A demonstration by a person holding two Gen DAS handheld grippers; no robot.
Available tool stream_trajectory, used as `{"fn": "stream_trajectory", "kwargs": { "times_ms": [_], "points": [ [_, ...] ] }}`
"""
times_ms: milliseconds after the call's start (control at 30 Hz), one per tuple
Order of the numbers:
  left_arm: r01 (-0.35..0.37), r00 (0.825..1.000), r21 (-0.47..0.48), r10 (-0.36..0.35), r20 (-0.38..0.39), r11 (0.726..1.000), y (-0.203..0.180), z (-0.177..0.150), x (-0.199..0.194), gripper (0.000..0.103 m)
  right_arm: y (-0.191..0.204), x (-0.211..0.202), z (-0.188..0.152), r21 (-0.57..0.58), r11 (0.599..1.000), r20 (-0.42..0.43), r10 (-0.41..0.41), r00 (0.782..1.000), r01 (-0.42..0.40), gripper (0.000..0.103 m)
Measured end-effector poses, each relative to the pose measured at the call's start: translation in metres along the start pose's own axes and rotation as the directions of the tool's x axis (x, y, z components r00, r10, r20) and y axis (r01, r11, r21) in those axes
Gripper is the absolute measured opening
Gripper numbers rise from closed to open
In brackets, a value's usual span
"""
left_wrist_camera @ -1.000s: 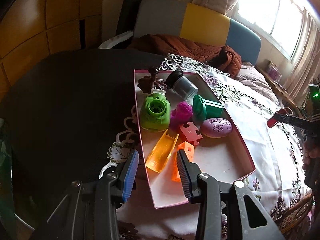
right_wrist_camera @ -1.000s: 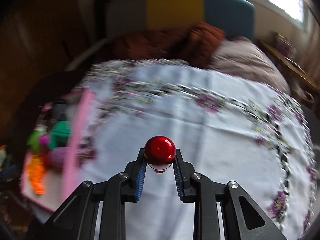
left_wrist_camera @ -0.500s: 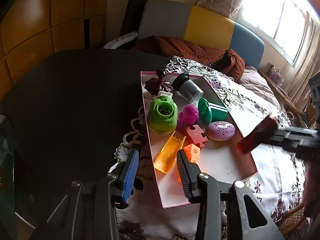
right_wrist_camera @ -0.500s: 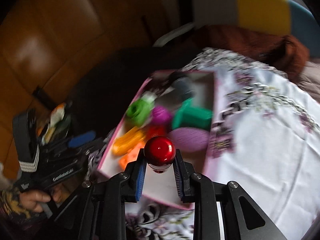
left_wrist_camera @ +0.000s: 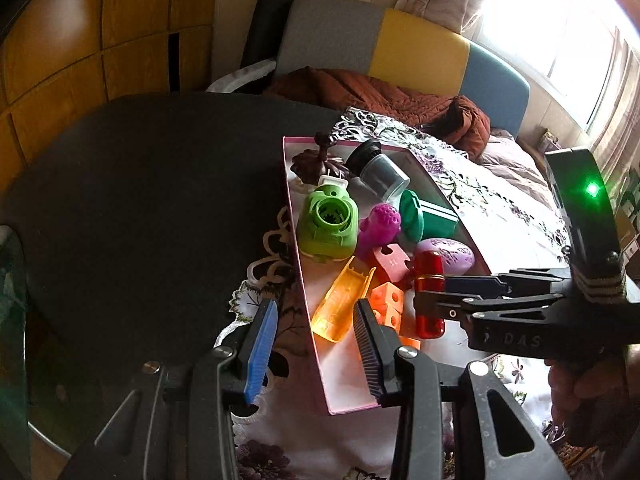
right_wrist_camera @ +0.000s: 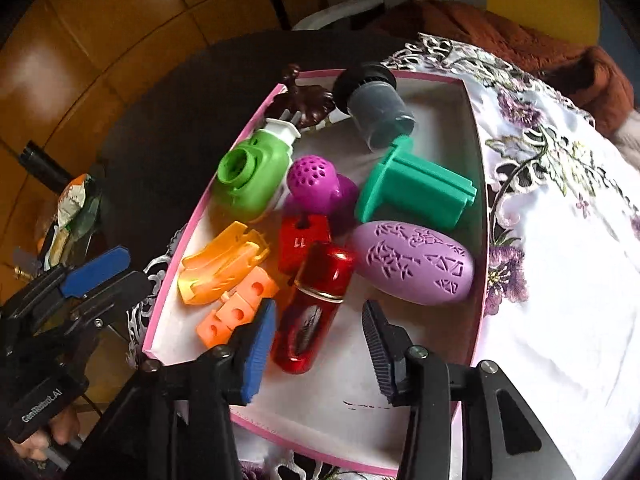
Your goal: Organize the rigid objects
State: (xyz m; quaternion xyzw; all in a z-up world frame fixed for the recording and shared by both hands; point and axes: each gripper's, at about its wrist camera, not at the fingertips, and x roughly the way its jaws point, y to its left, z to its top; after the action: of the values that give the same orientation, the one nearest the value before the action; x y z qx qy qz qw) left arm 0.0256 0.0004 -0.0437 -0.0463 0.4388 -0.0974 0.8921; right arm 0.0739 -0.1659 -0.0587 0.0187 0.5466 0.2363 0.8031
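Observation:
A shiny red bottle lies in the pink-rimmed box beside a purple egg and a red puzzle piece. My right gripper hangs just over it. Its jaws are opening, the bottle's lower end sits between them, and the pads stand clear of it. A green toy, a magenta knob, a teal piece, a grey cup, an orange shell and orange blocks also lie in the box. My left gripper is open and holds nothing, straddling the box's near left rim.
The box rests on a white floral tablecloth over a dark round table. A sofa with a brown blanket stands behind. A hand holds the right gripper at the lower right of the left wrist view.
My right gripper swung left from over the tablecloth to over the box, carrying the red bottle. Its jaws have opened and the bottle lies in the box. The left gripper kept still.

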Motion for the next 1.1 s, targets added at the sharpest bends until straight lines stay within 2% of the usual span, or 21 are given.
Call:
{"fn": "stream_trajectory", "kwargs": {
  "times_ms": [167, 233, 300, 467, 533, 700, 800, 933, 1000, 1067, 1100],
  "points": [
    [-0.003, 1.0, -0.001, 0.003, -0.009, 1.0, 0.0, -0.003, 0.004, 0.04, 0.0, 0.001, -0.005, -0.025, 0.999, 0.029, -0.024, 0.999, 0.025, 0.049],
    [-0.005, 1.0, 0.002, 0.005, -0.01, 1.0, -0.001, -0.003, 0.004, 0.04, 0.004, 0.002, -0.008, -0.042, 0.999, 0.031, -0.026, 0.999, 0.028, 0.032],
    [-0.008, 1.0, 0.002, 0.008, -0.005, 1.0, -0.001, -0.002, 0.004, 0.041, 0.008, 0.003, -0.012, -0.059, 0.998, 0.025, -0.024, 0.999, 0.026, 0.028],
    [-0.047, 0.999, 0.008, 0.047, 0.011, 0.999, -0.003, -0.001, 0.001, 0.045, 0.016, 0.003, -0.024, -0.073, 0.997, 0.016, -0.022, 1.0, 0.023, 0.028],
    [-0.071, 0.997, 0.017, 0.07, 0.024, 0.997, -0.004, -0.001, -0.002, 0.045, 0.017, 0.002, -0.026, -0.058, 0.998, 0.023, -0.023, 0.999, 0.024, 0.041],
    [-0.112, 0.992, 0.021, 0.11, 0.059, 0.994, -0.006, 0.0, -0.011, 0.045, 0.016, -0.009, -0.026, -0.038, 0.998, 0.084, -0.047, 0.995, 0.051, 0.053],
    [-0.135, 0.987, 0.015, 0.133, 0.085, 0.991, -0.007, 0.0, -0.017, 0.045, 0.017, -0.026, -0.029, -0.026, 0.997, 0.149, -0.074, 0.986, 0.079, 0.061],
    [-0.181, 0.975, 0.004, 0.179, 0.132, 0.984, -0.011, 0.001, -0.029, 0.046, 0.026, -0.048, -0.036, -0.002, 0.987, 0.267, -0.153, 0.951, 0.159, 0.08],
    [-0.202, 0.967, -0.008, 0.201, 0.156, 0.979, -0.013, 0.002, -0.034, 0.05, 0.028, -0.057, -0.037, 0.01, 0.983, 0.313, -0.178, 0.933, 0.184, 0.081],
    [-0.223, 0.96, -0.034, 0.226, 0.165, 0.974, -0.016, 0.003, -0.037, 0.063, 0.033, -0.062, -0.04, 0.023, 0.977, 0.345, -0.207, 0.915, 0.212, 0.082],
    [-0.226, 0.958, -0.043, 0.23, 0.17, 0.973, -0.017, 0.003, -0.039, 0.065, 0.033, -0.062, -0.039, 0.029, 0.976, 0.354, -0.212, 0.911, 0.216, 0.082]
  ]
}}
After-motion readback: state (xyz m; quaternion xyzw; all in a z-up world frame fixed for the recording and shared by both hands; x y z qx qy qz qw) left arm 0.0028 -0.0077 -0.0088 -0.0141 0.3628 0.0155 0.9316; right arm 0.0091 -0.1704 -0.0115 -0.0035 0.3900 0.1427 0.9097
